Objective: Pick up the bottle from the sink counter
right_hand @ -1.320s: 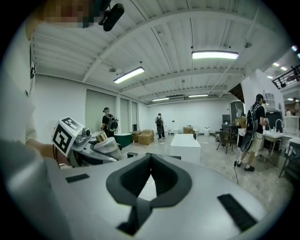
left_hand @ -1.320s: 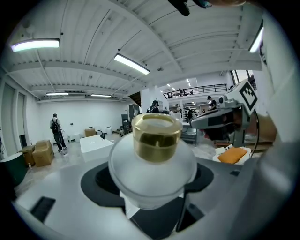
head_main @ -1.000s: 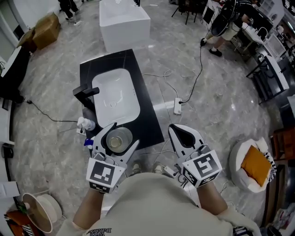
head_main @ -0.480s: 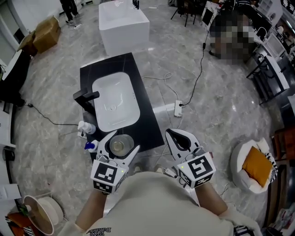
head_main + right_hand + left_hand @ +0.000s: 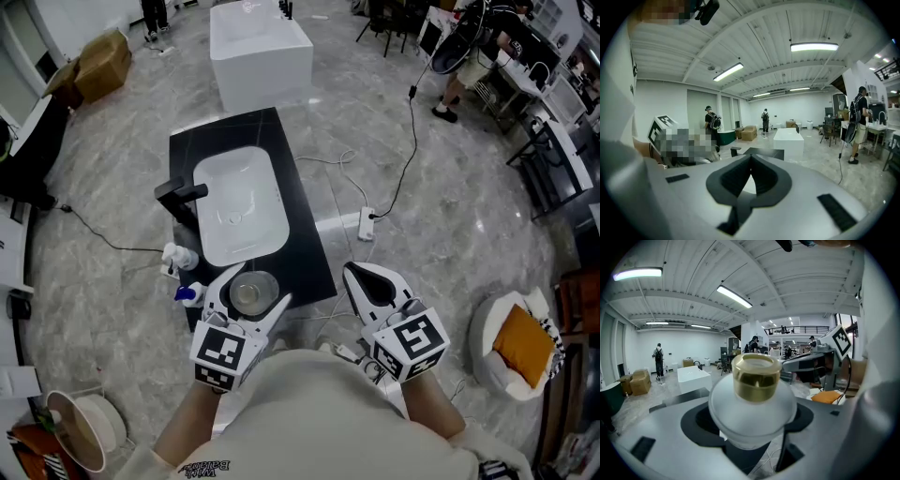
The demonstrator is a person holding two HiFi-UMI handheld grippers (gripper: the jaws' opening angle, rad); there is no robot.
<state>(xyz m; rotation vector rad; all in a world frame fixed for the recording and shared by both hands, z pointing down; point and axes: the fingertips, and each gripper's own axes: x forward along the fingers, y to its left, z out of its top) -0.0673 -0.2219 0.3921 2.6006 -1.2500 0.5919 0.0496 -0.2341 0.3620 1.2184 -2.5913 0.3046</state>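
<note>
Bottle (image 5: pixel 754 397) is gripped in left gripper (image 5: pixel 253 287) jaws, over near end of black table (image 5: pixel 306 246) by the white sink (image 5: pixel 239 202). Right gripper (image 5: pixel 358 273) jaws are closed, empty. Grey marble floor (image 5: pixel 459 225) is crossed by cables (image 5: pixel 405 155).

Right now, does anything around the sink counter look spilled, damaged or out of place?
Nothing looks spilled or damaged. The gold-capped bottle sits upright in the left gripper, over the sink counter; the right gripper is shut and empty. The one untidy thing is a power strip with loose cables on the floor beside the counter.
</note>
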